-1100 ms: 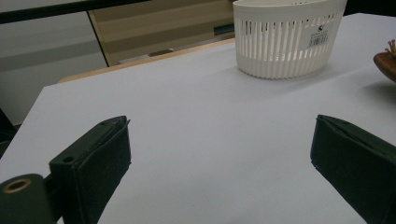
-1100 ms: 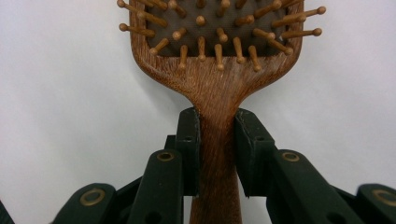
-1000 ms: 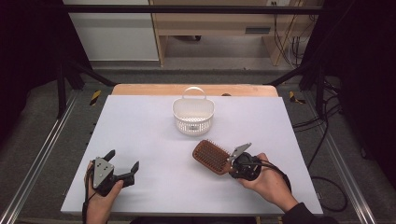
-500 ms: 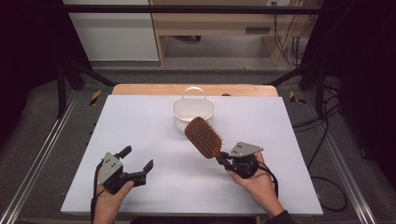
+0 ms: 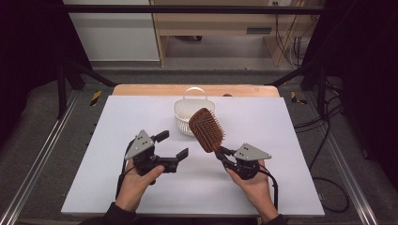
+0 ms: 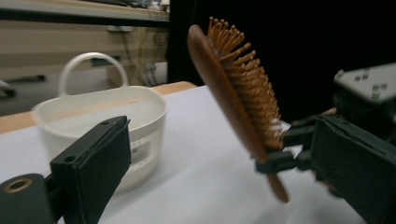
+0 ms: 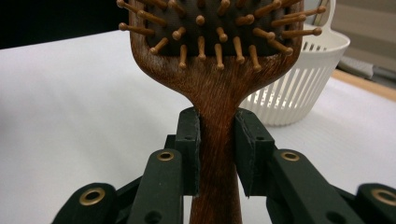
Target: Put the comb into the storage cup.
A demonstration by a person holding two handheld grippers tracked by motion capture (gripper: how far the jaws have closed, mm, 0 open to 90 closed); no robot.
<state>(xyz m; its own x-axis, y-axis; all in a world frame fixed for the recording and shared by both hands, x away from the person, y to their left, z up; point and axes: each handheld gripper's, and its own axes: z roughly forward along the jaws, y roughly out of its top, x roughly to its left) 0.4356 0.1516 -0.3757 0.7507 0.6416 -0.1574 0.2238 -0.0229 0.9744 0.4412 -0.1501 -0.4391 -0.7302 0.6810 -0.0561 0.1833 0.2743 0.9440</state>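
Brush (image 5: 206,129): lifted clear of table (image 5: 300,187), handle clamped in right gripper (image 5: 219,153), head raised in front of basket (image 5: 185,115); left gripper (image 5: 172,145) agape, empty, beside it; placing in basket judged outstanding

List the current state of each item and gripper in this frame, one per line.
Wooden hairbrush: lifted off the table, tilted, clamped by its handle.
White basket: upright on the table, handle raised, nothing seen inside.
Right gripper: shut on the hairbrush handle.
Left gripper: open, holding nothing, beside the brush.
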